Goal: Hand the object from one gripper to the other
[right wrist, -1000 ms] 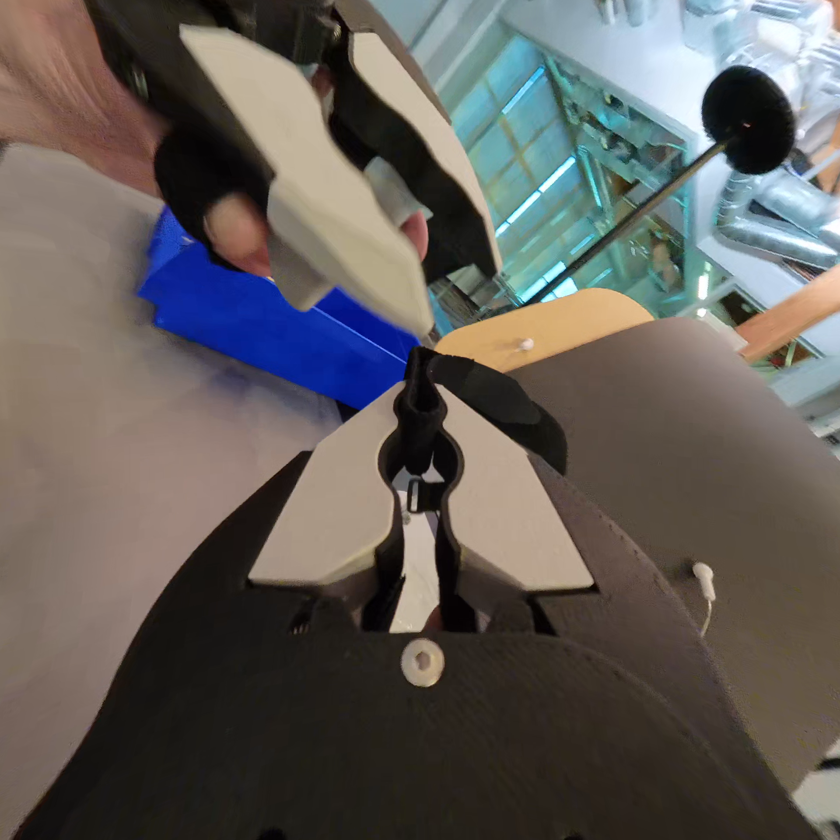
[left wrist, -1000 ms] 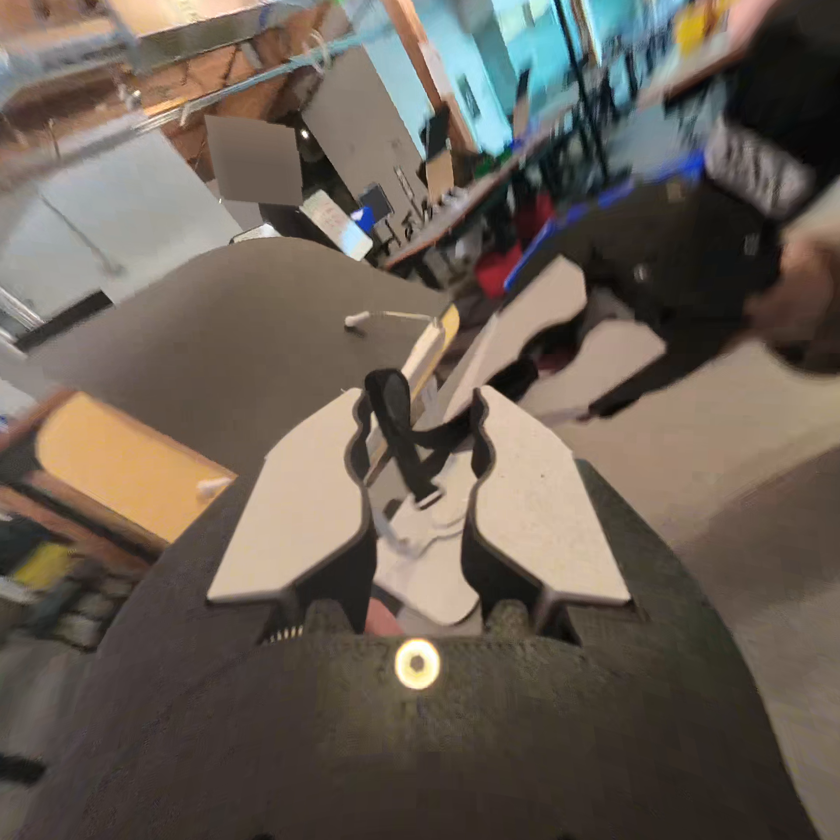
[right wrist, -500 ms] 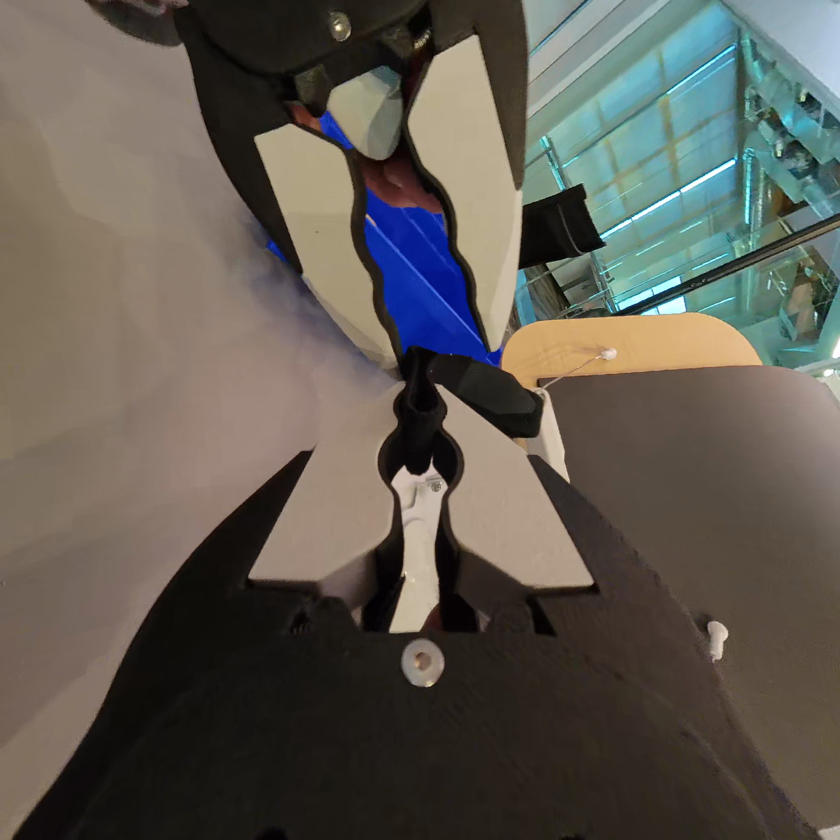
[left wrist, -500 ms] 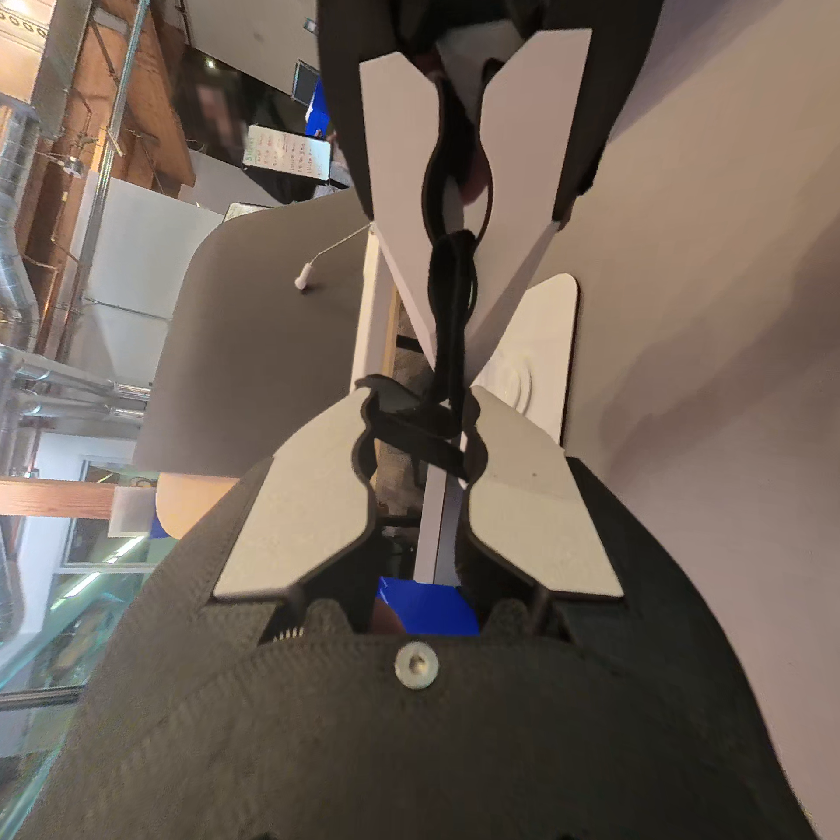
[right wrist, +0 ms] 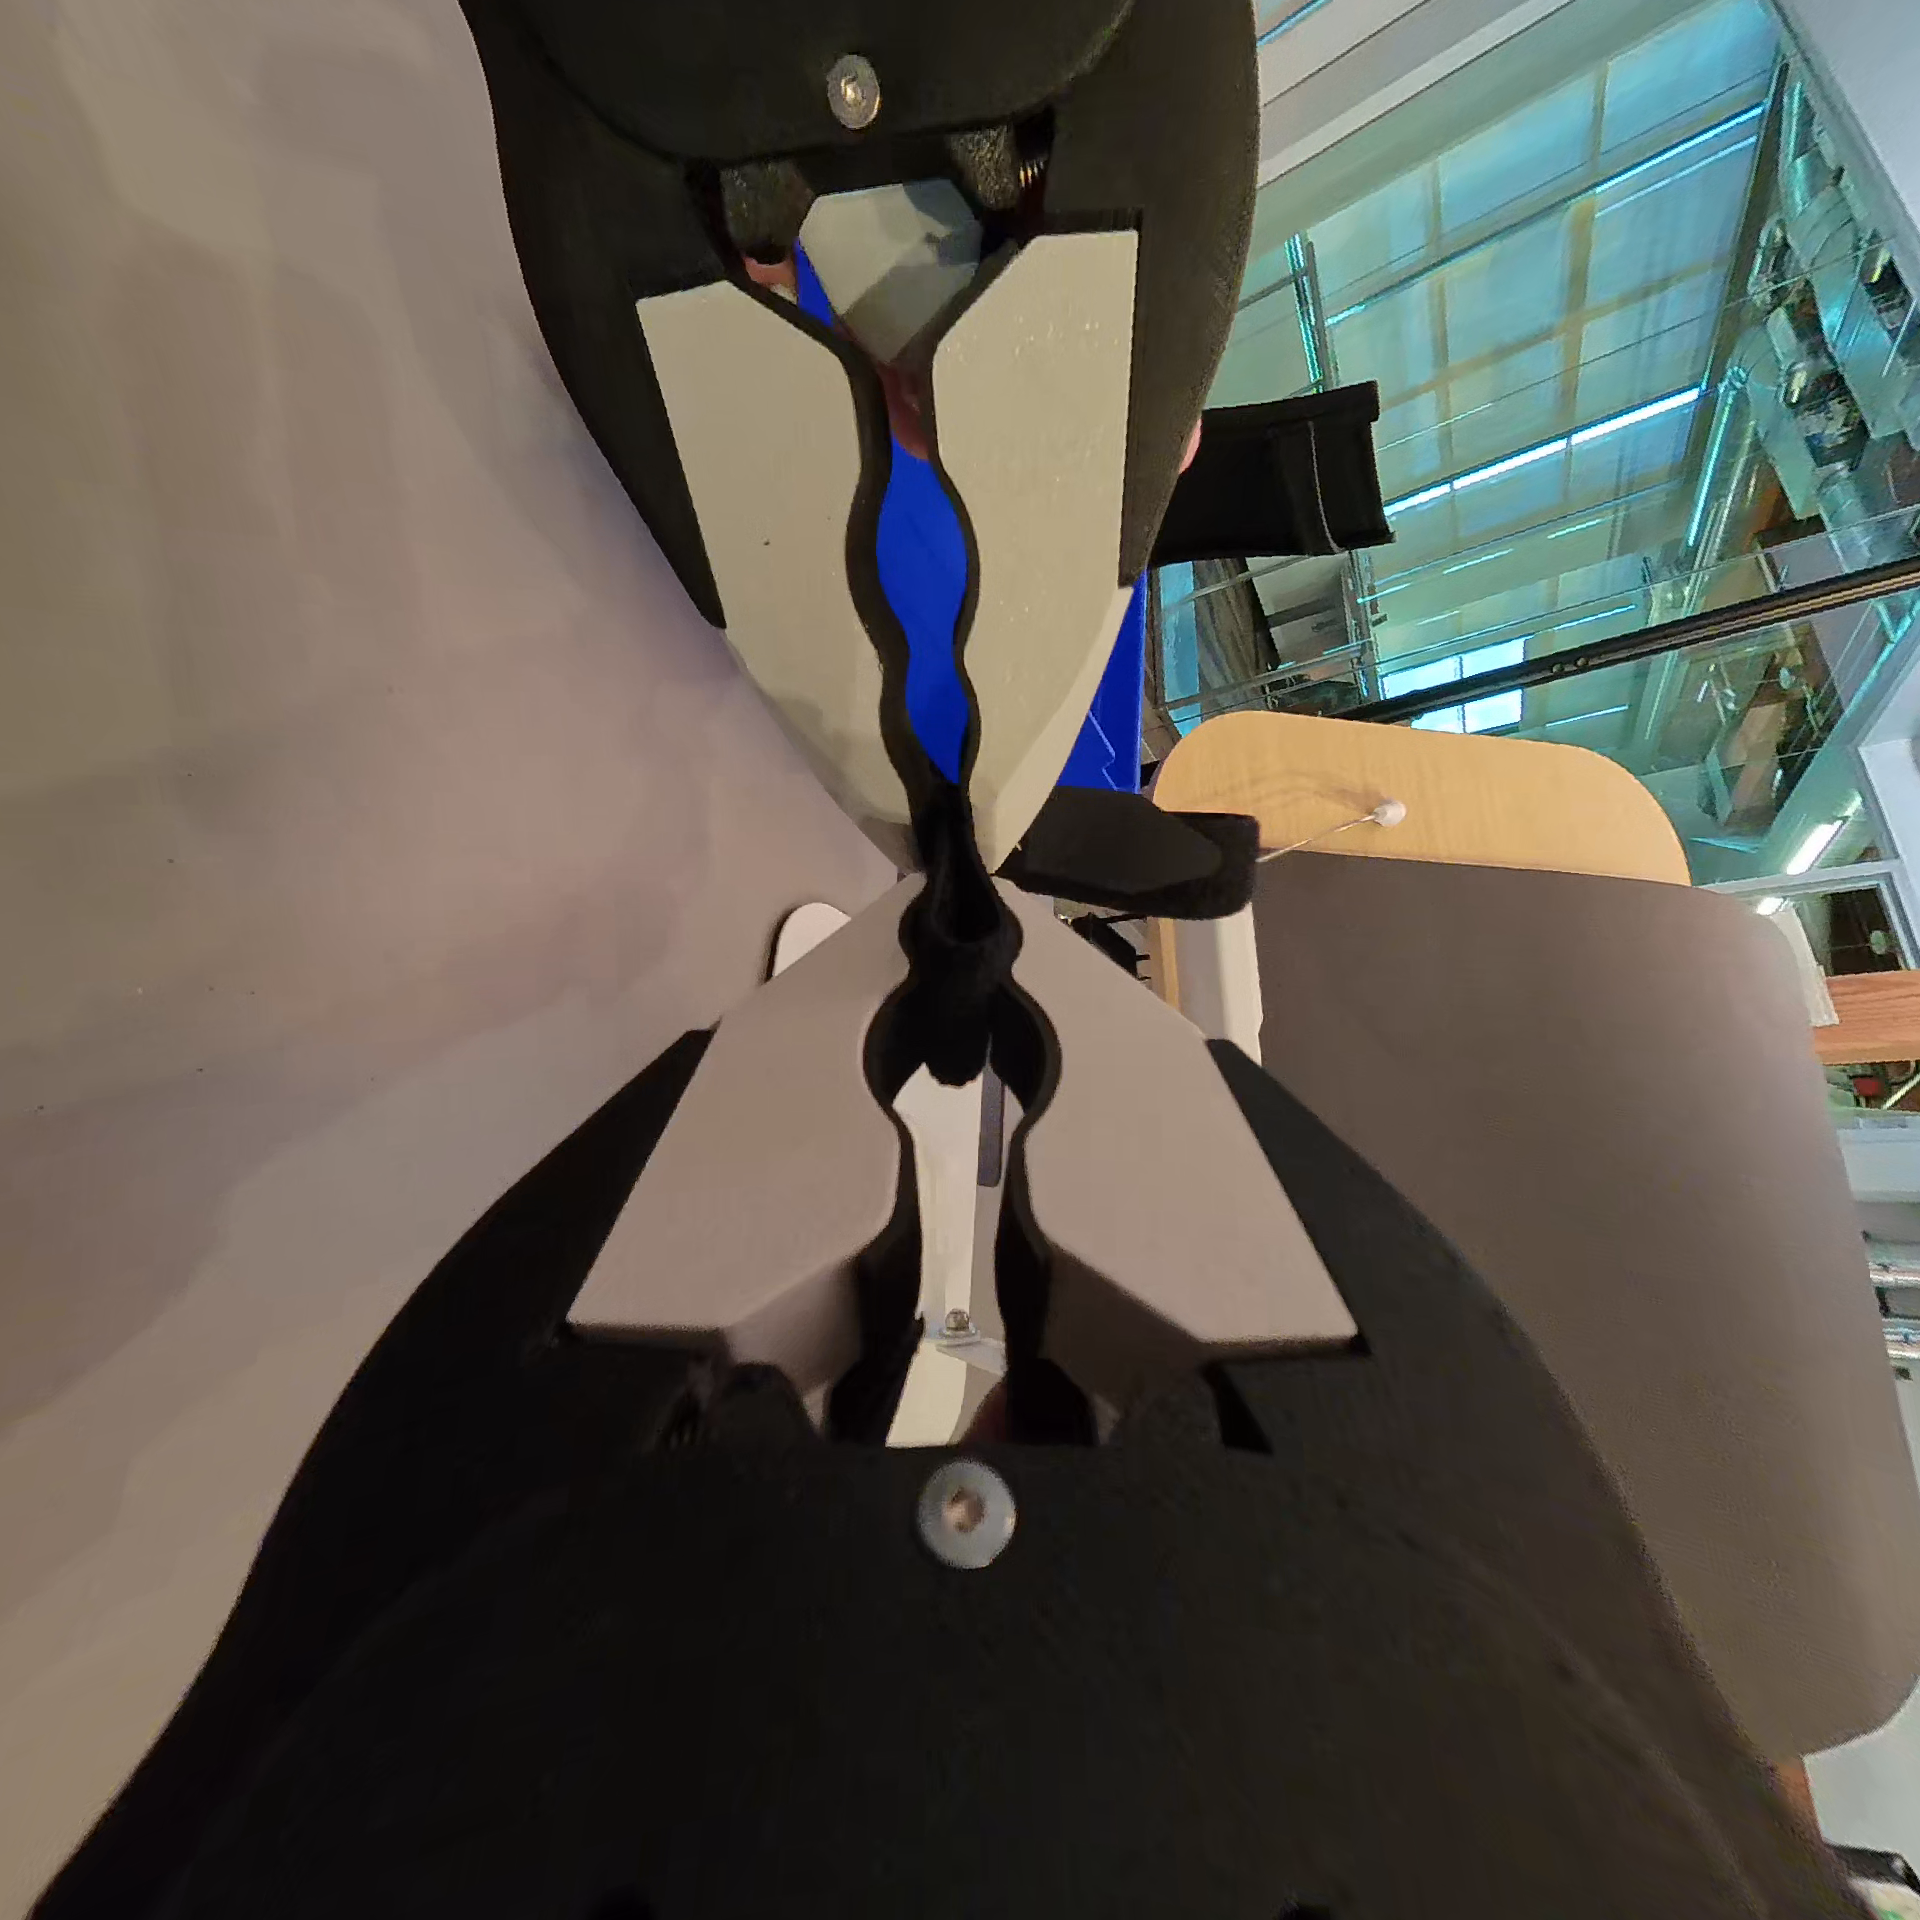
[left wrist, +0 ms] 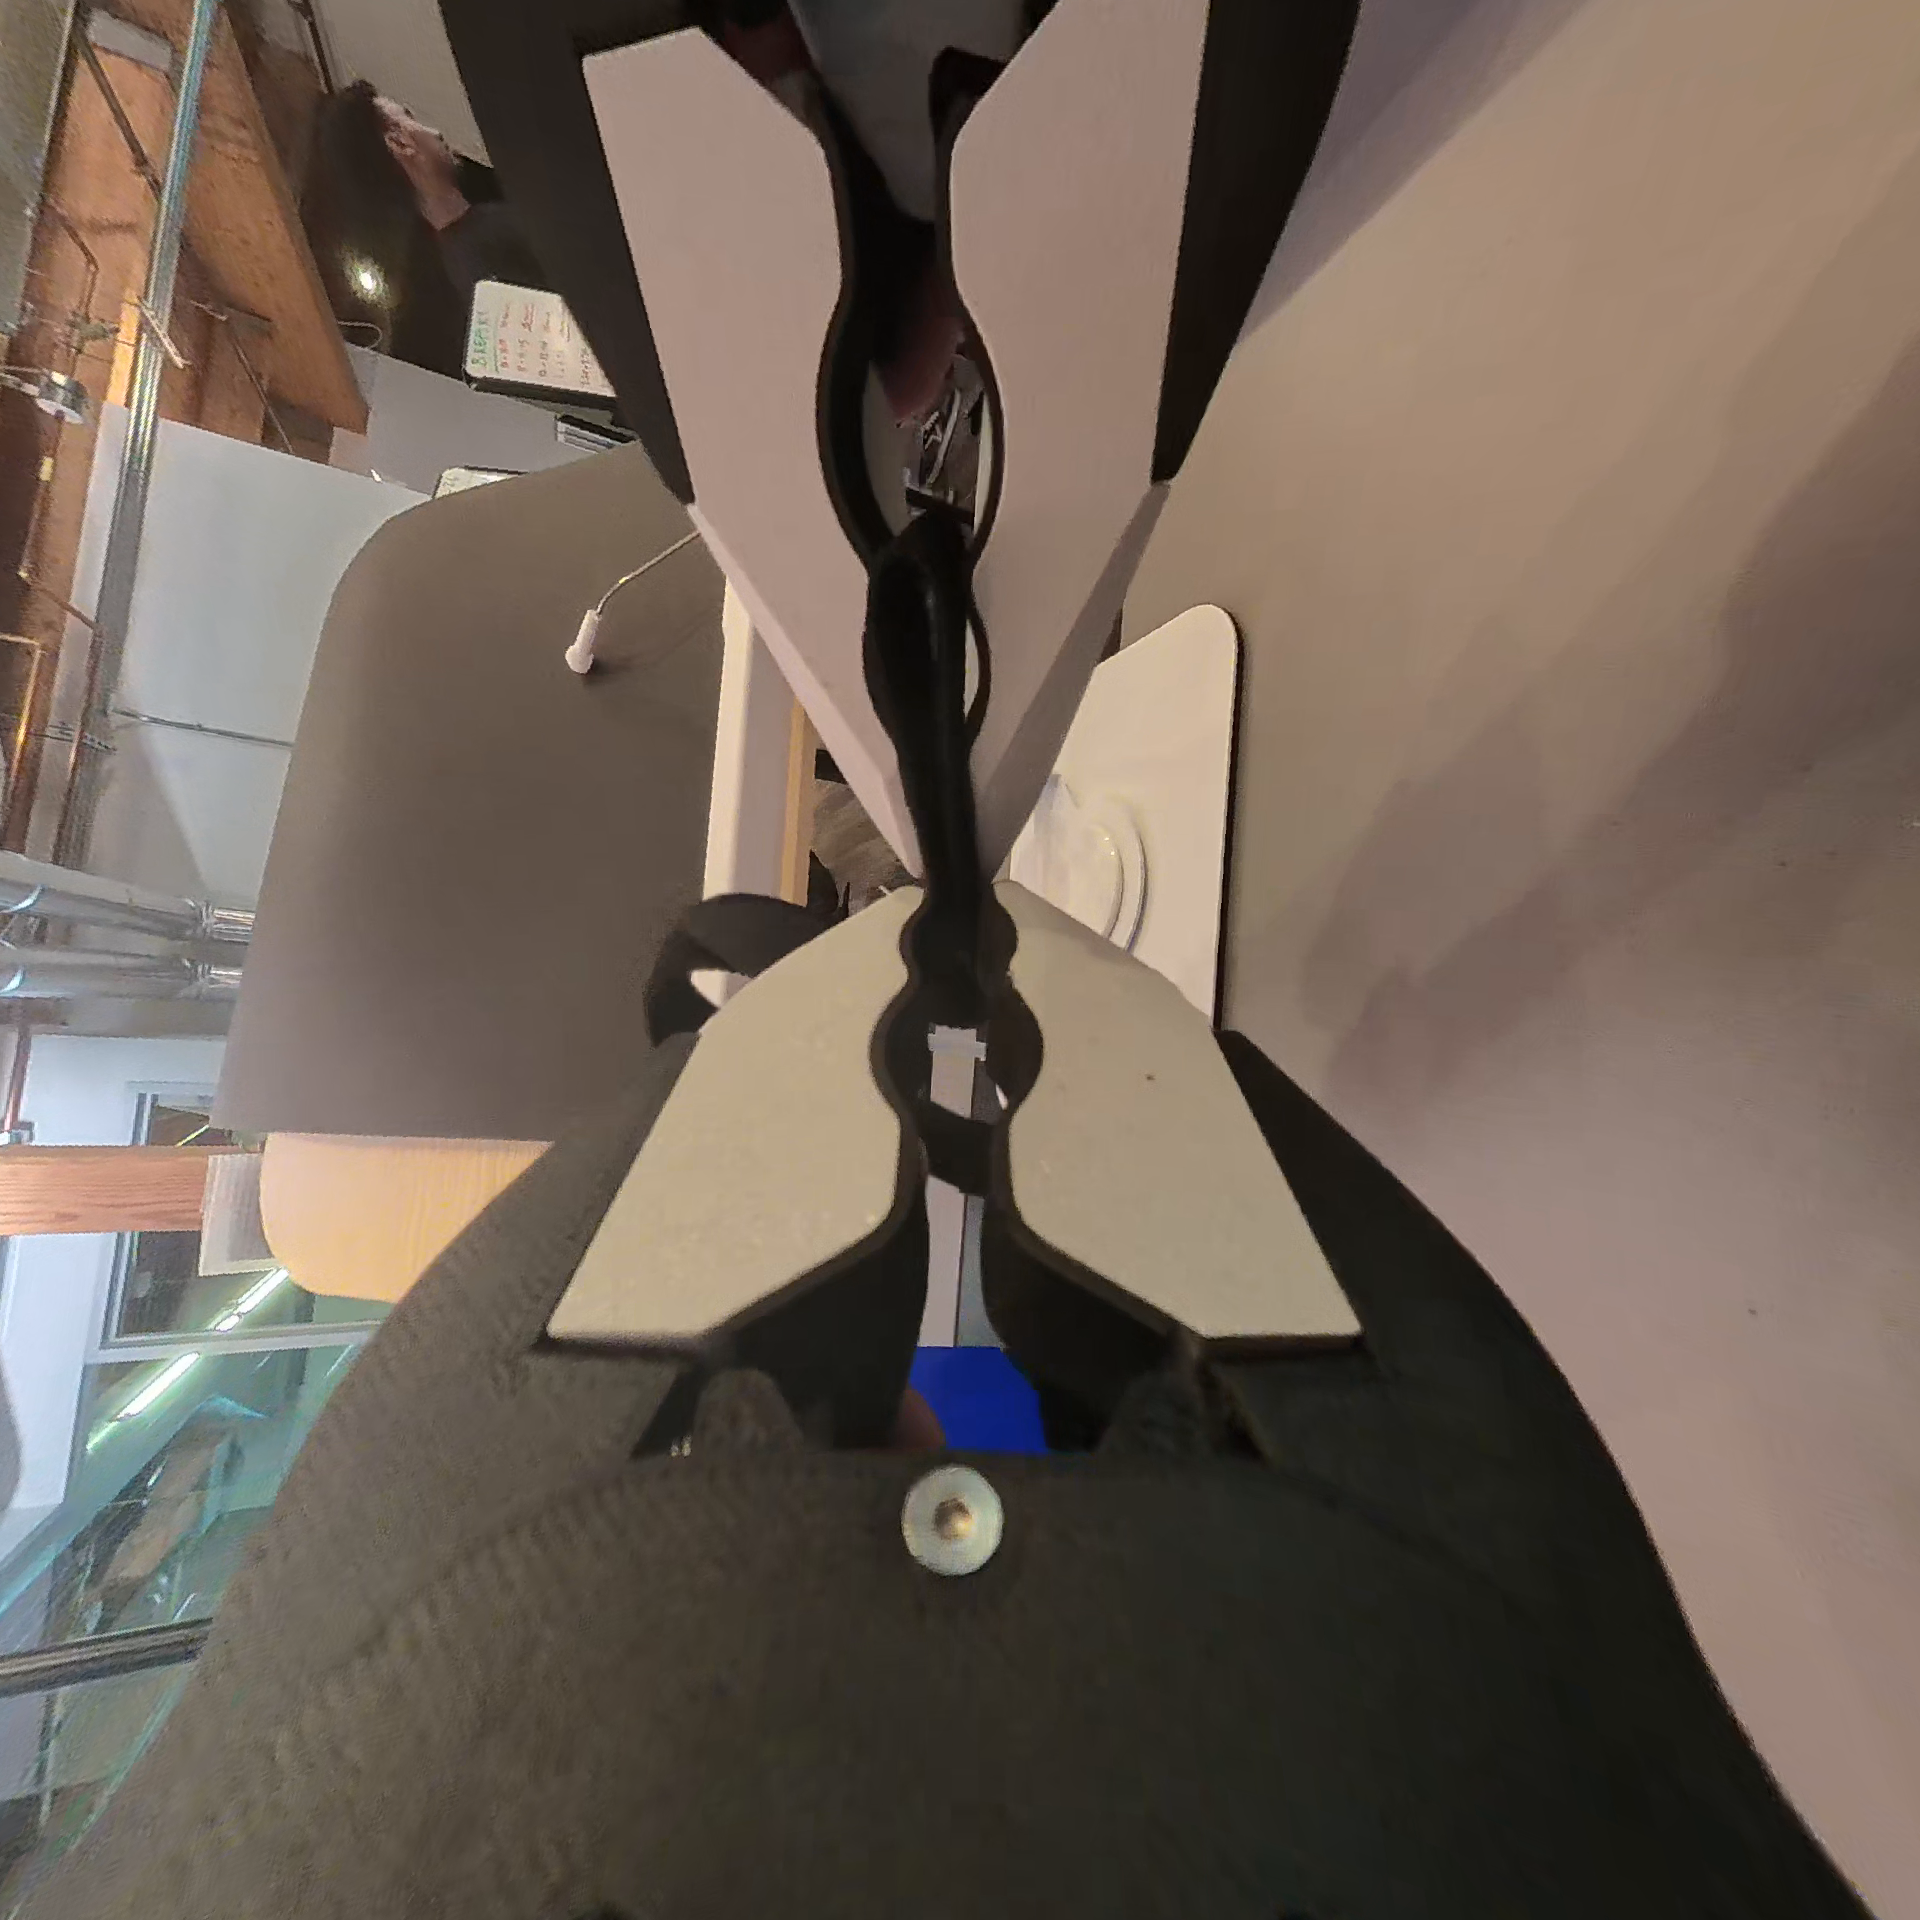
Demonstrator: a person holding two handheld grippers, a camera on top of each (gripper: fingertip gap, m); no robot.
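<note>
A black fabric strap [left wrist: 928,686] runs between the two grippers, which meet tip to tip in the air. In the left wrist view my left gripper [left wrist: 953,928] is shut on the strap's near end, and a loop of strap [left wrist: 698,951] sticks out to its left. The right gripper [left wrist: 940,847] comes down from the top, with the strap pinched between its jaws. In the right wrist view my right gripper [right wrist: 953,914] is shut on the strap [right wrist: 951,992]. The left gripper [right wrist: 943,821] above it grips the strap at its tips, and a strap tail [right wrist: 1132,857] hangs to the right.
A grey table surface [right wrist: 312,727] lies behind the grippers. A blue bin [right wrist: 920,582] shows through the left gripper's jaws. A white board [left wrist: 1164,769], a dark grey panel [right wrist: 1507,1195] and a light wooden panel [right wrist: 1403,790] stand close by. Only a small space, under 4 cm, lies between the two pairs of fingers. Both grippers' tips are roughly 20 cm from the light wooden panel [right wrist: 1403,790].
The grippers have turned and come together tip to tip. The left gripper's jaws, open a second ago, have shut on the strap that the right gripper holds.
</note>
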